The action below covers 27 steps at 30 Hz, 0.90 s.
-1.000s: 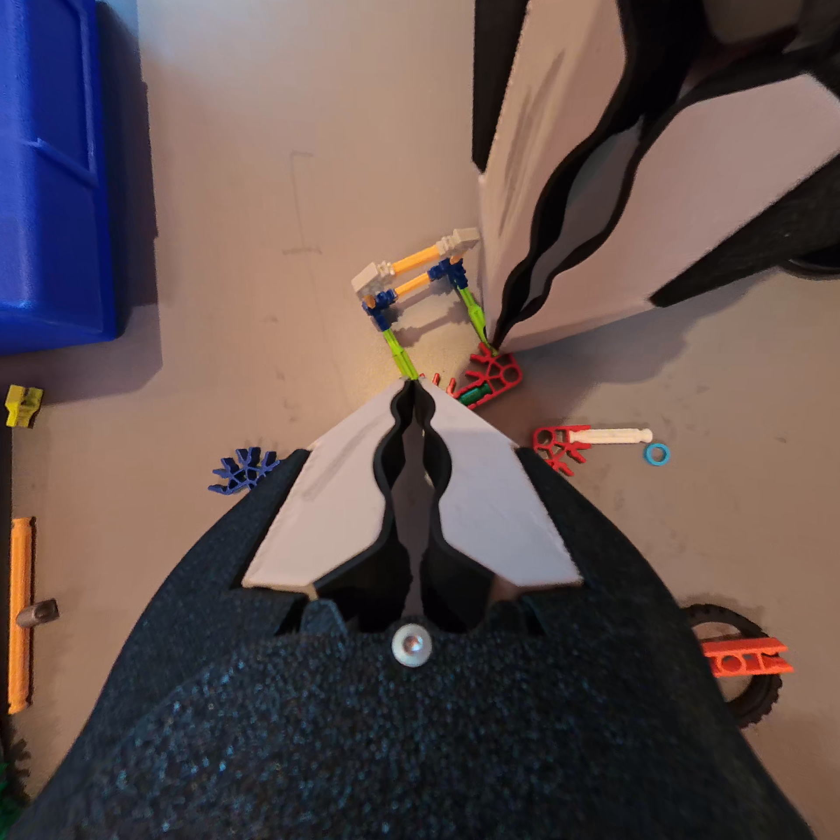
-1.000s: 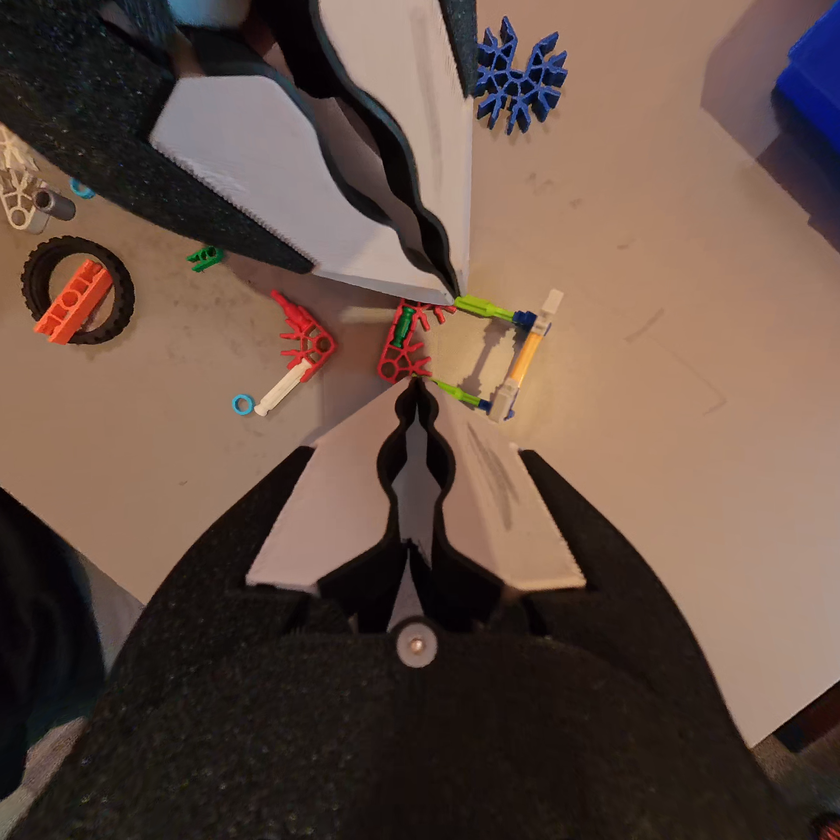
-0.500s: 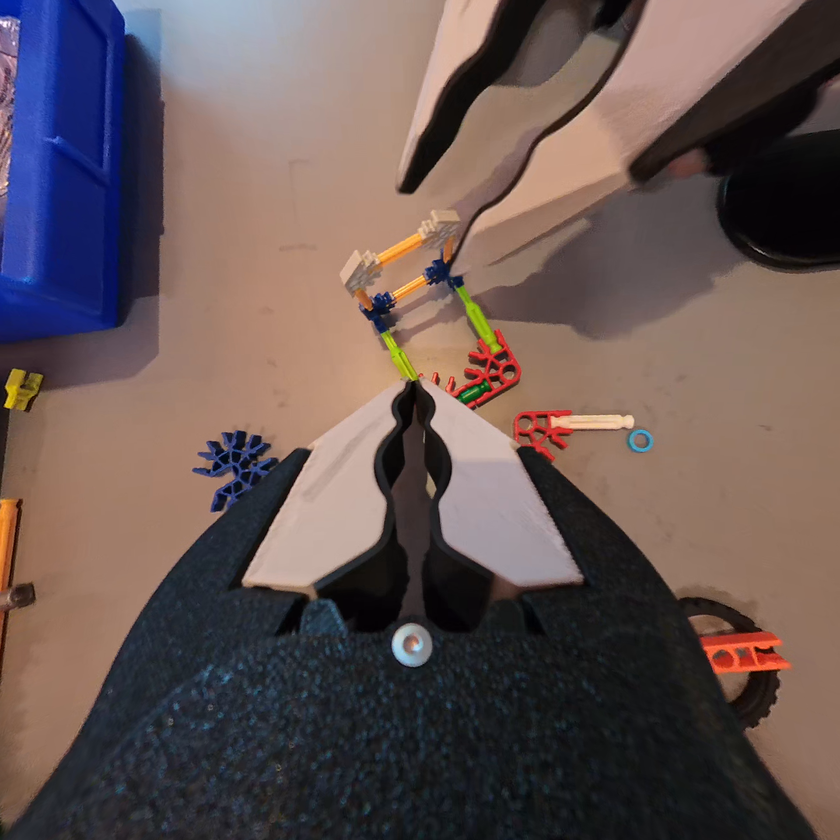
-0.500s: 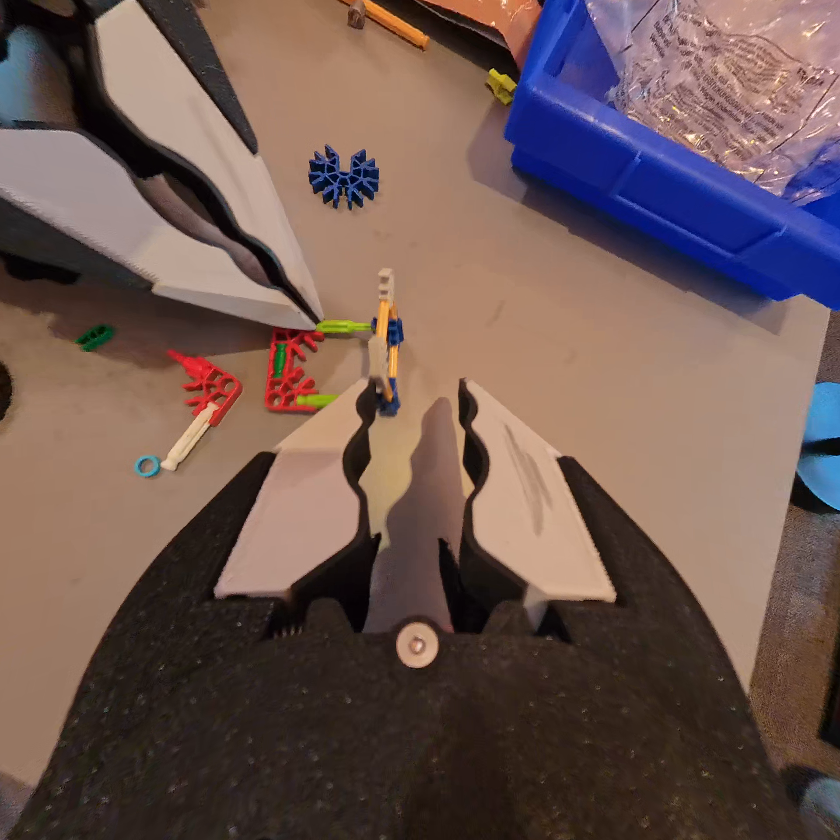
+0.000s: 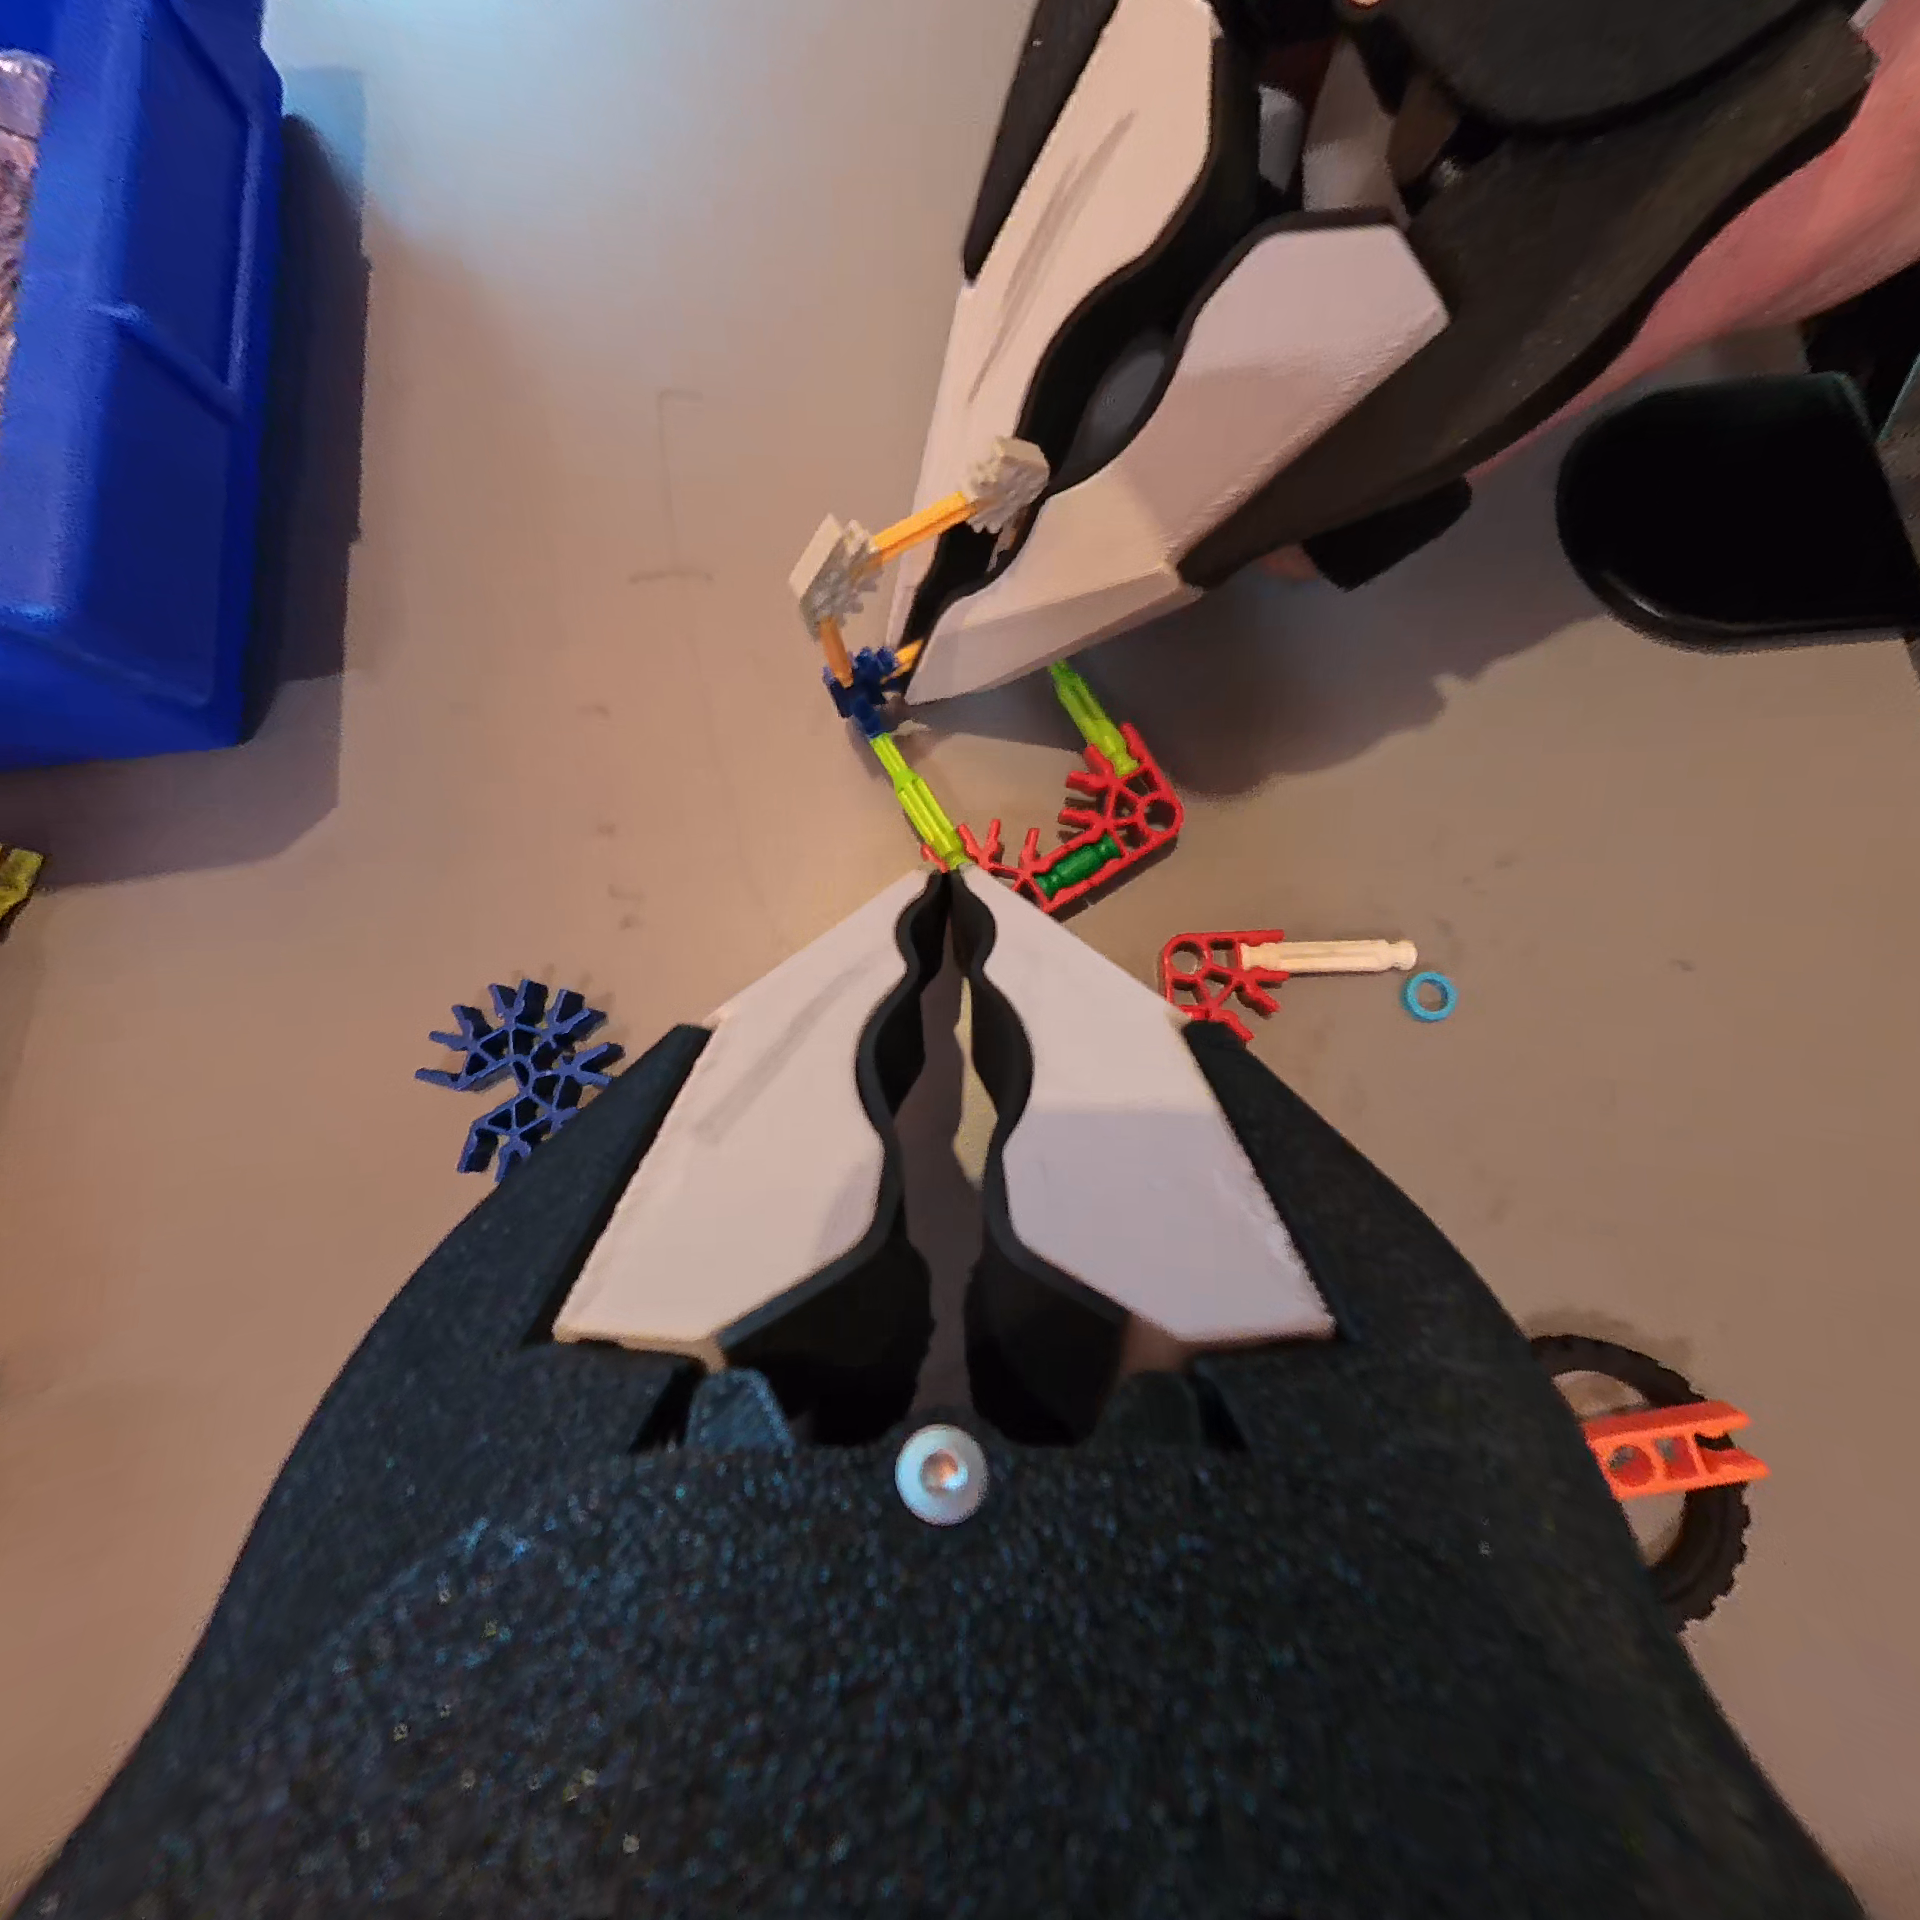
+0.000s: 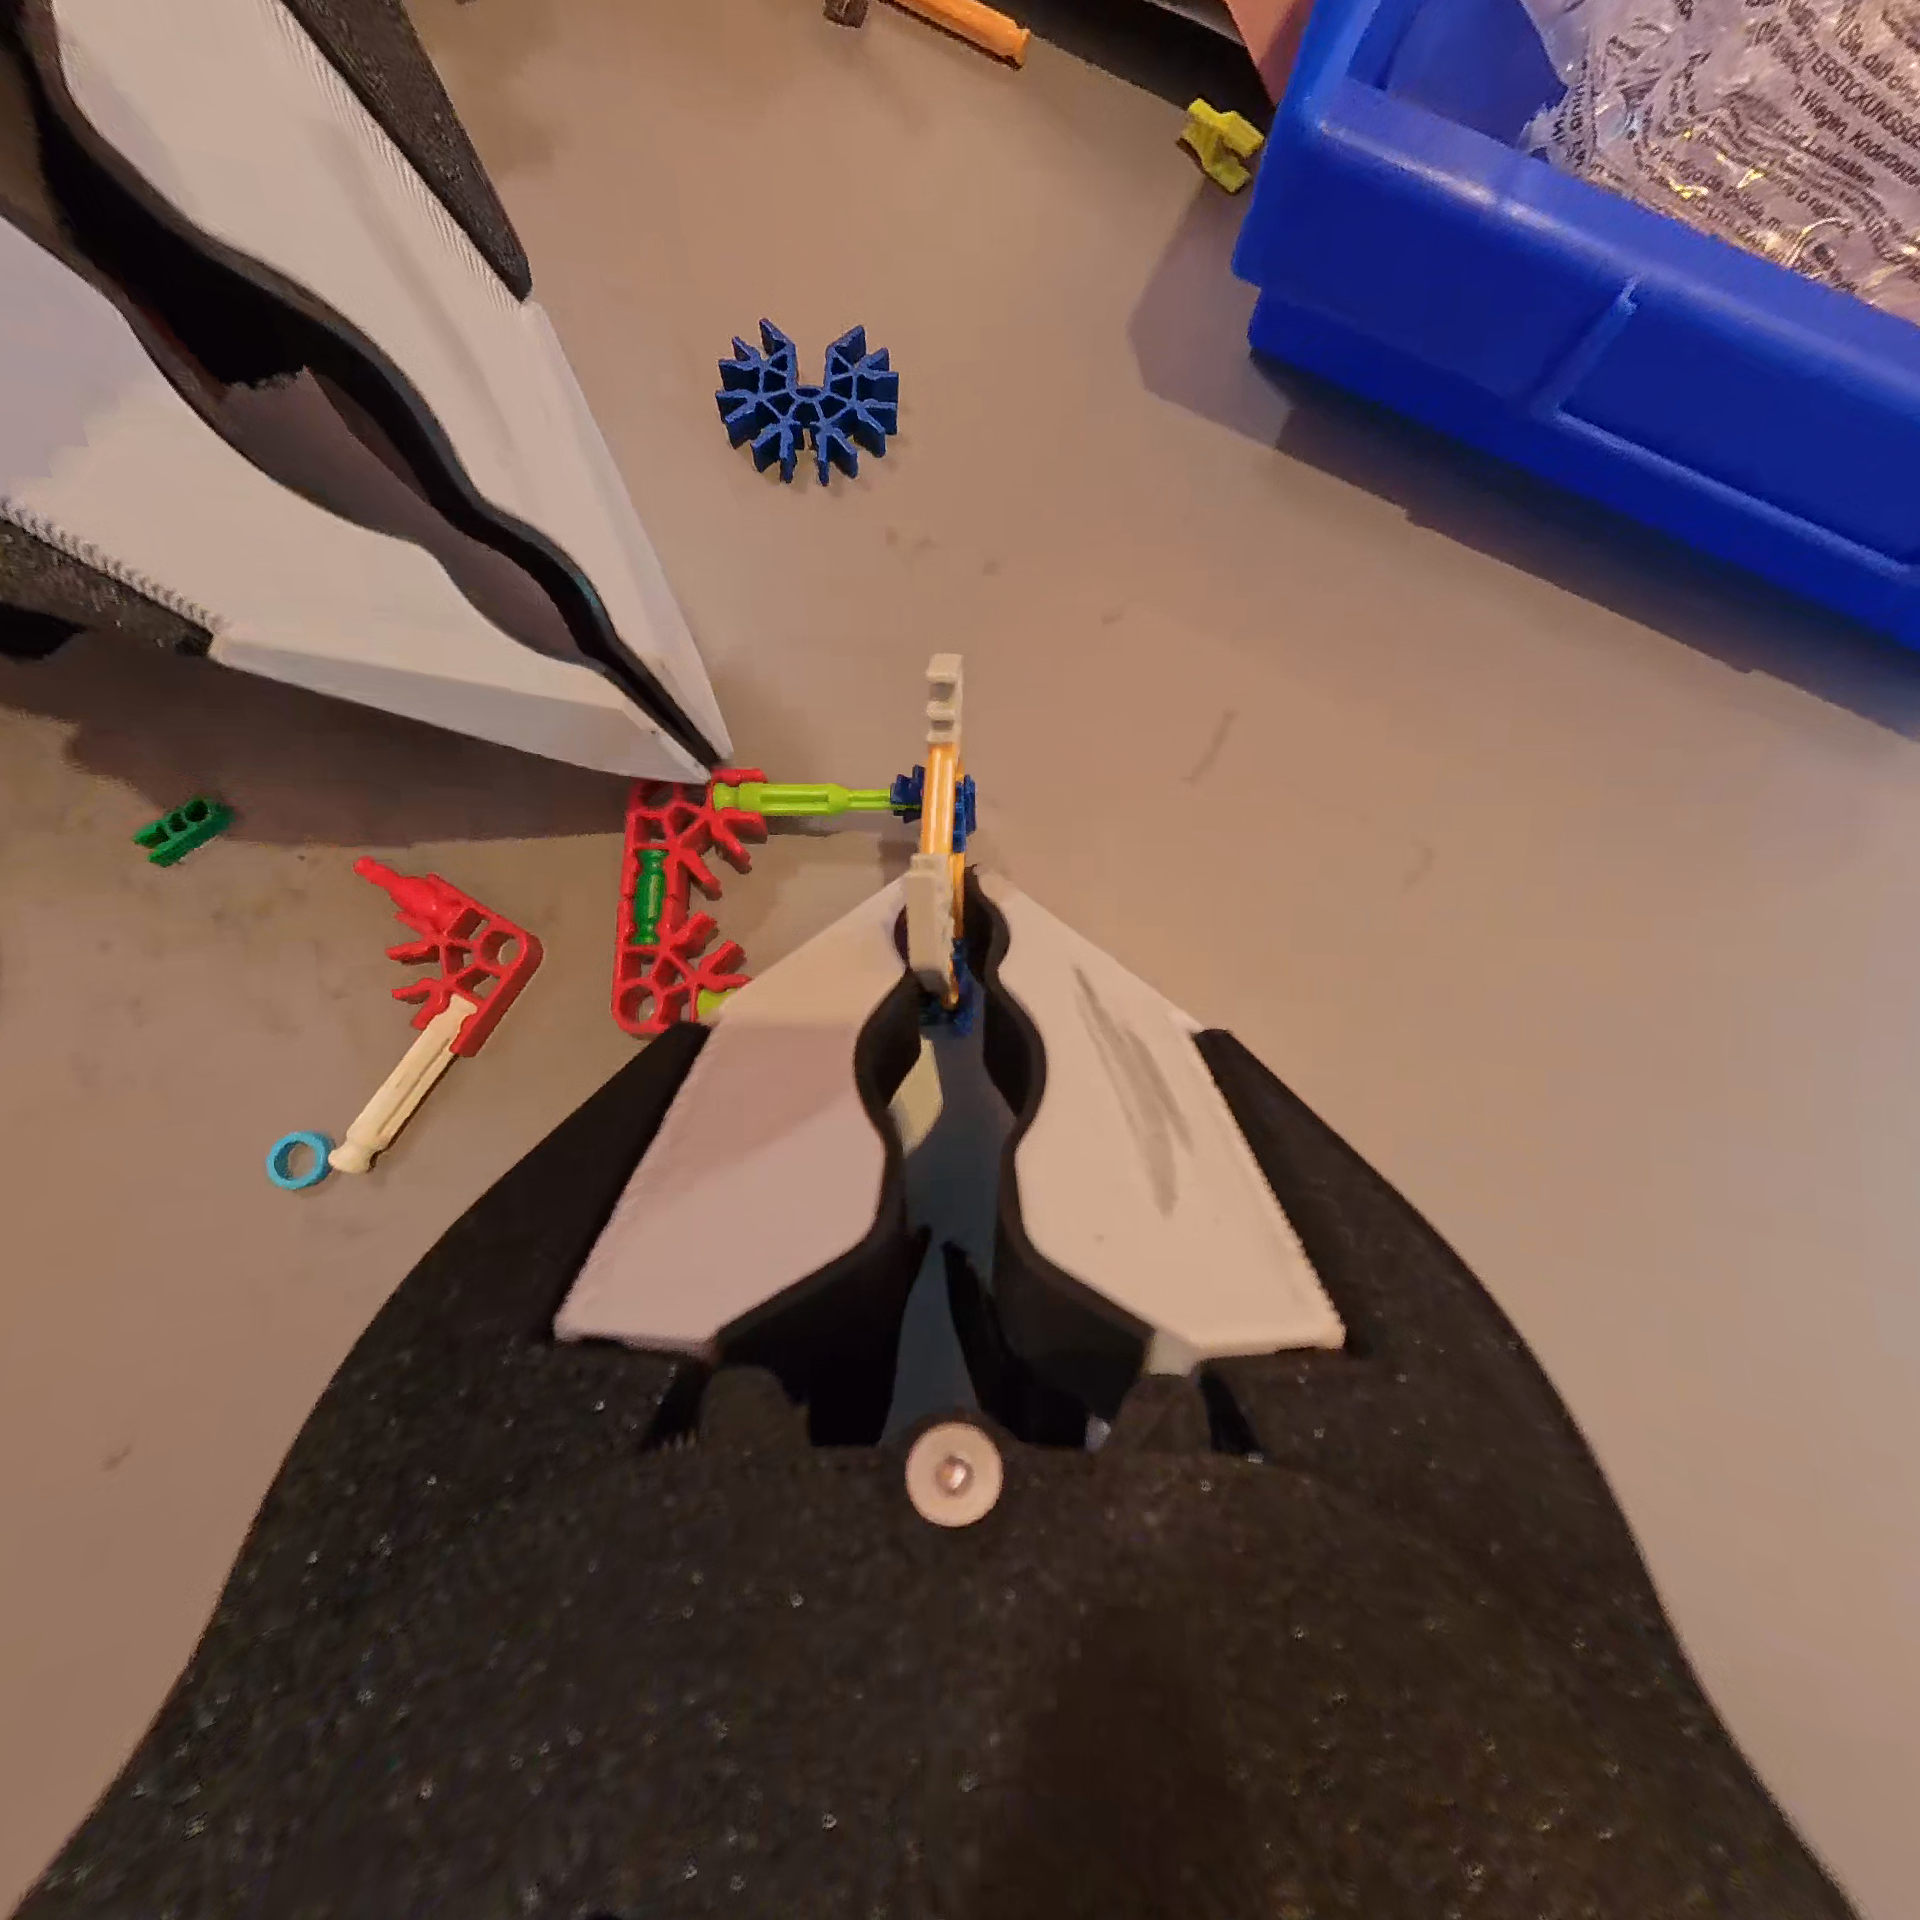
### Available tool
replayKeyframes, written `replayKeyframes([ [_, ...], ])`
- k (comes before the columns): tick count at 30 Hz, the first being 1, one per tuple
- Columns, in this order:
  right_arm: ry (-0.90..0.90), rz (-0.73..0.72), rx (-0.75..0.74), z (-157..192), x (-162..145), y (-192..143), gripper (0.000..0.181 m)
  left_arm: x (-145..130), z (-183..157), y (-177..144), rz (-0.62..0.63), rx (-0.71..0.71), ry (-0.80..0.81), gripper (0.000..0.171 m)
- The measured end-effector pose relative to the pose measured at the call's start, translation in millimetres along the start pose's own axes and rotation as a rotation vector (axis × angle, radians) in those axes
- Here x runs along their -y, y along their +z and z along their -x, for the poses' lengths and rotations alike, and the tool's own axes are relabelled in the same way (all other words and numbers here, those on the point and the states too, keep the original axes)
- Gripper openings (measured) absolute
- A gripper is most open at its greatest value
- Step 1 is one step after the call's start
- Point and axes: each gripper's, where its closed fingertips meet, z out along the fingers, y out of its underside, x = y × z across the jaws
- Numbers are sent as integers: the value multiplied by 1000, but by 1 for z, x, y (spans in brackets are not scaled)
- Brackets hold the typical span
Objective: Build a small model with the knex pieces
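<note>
Right wrist view: small rod-and-connector frame (image 6: 831, 831) at centre of the grey worktop (image 6: 1351, 987), built from lime-green rods, orange rods, blue and grey connectors and a red connector plate (image 6: 665, 914). Right hand-held gripper (image 6: 940, 914) closed on the frame's near end, fingers pinching a grey connector and an orange rod. Left hand-held gripper (image 6: 717, 764) reaching in from the upper left, tips pressed together at the red plate's corner where a green rod joins; in the left wrist view, left hand-held gripper (image 5: 948, 883) nearly fully closed, tips nipping the end of that green rod (image 5: 914, 805). Beside the frame, a separate red connector with a white rod (image 6: 436, 987) and a light-blue ring (image 6: 299, 1161) touching the rod's end. Small green piece (image 6: 182, 828) farther left. Dark-blue snowflake connector (image 6: 807, 403) lying apart, beyond the frame. Blue bin (image 6: 1558, 312) at upper right, holding a clear plastic bag (image 6: 1745, 125); yellow piece (image 6: 1221, 140) just beside the bin. Black tyre (image 5: 1683, 1538) with an orange connector (image 5: 1673, 1449) across it at the lower right of the left wrist view.
</note>
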Motion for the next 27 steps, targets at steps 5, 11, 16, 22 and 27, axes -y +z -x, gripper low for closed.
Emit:
replayKeyframes([
  [5,13,-52,-16,-5,5,-6,2,5,8,-11,-64,-1,-65,7],
  [11,-8,-247,-105,-14,32,-26,2,24,-1,-23,-210,-144,-231,26],
  [16,-38,-426,-193,-17,61,-54,2,41,-5,-31,-326,-227,-324,20],
  [22,-79,-525,-271,-19,80,-76,2,67,-6,-52,-501,-289,-351,18],
  [27,-124,-554,-338,-21,91,-88,2,75,-7,-60,-565,-312,-351,17],
])
